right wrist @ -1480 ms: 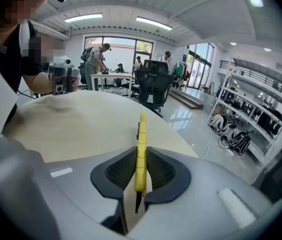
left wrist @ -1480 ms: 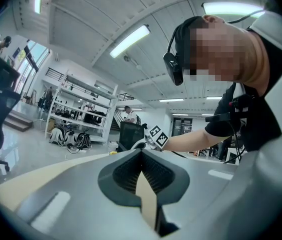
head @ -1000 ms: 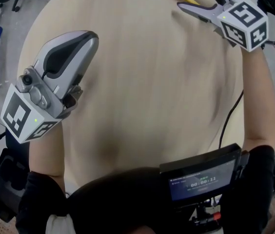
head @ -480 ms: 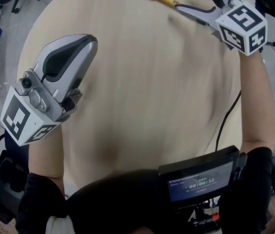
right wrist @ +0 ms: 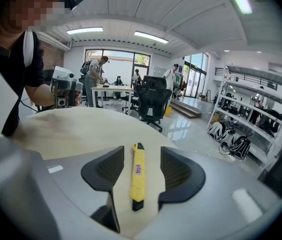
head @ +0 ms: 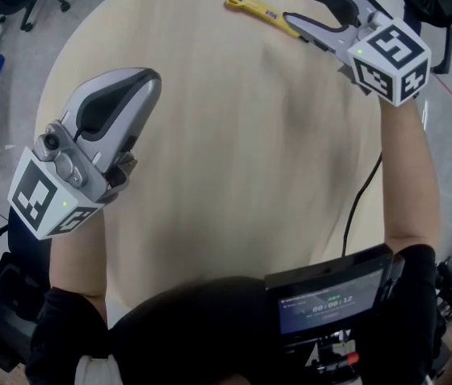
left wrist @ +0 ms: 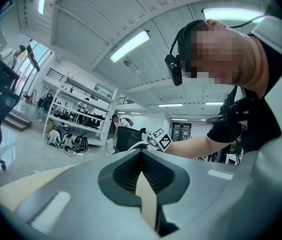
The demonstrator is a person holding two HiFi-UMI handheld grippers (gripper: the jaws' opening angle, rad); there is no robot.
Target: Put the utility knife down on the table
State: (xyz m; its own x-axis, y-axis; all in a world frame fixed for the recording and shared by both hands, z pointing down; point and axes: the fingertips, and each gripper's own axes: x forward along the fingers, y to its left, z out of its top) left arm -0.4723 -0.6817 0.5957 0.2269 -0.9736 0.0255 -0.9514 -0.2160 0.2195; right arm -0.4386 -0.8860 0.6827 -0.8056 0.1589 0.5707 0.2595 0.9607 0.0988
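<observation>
Yellow utility knife (head: 260,10) lies flat on the pale wooden table (head: 234,159) near its far rim. The right gripper (head: 300,5) hovers over one end, its jaws apart and closing without touching the knife. Across the wide tabletop, the left gripper (head: 147,74) is clenched on nothing.

The yellow utility knife (head: 260,11) lies flat on the round wooden table (head: 234,167) near its far edge.

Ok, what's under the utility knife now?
Only the bare wooden table: the yellow utility knife lies flat on it, no pad or other object showing around its edges. The strip of tabletop directly beneath its body is covered, so I cannot check that.
</observation>
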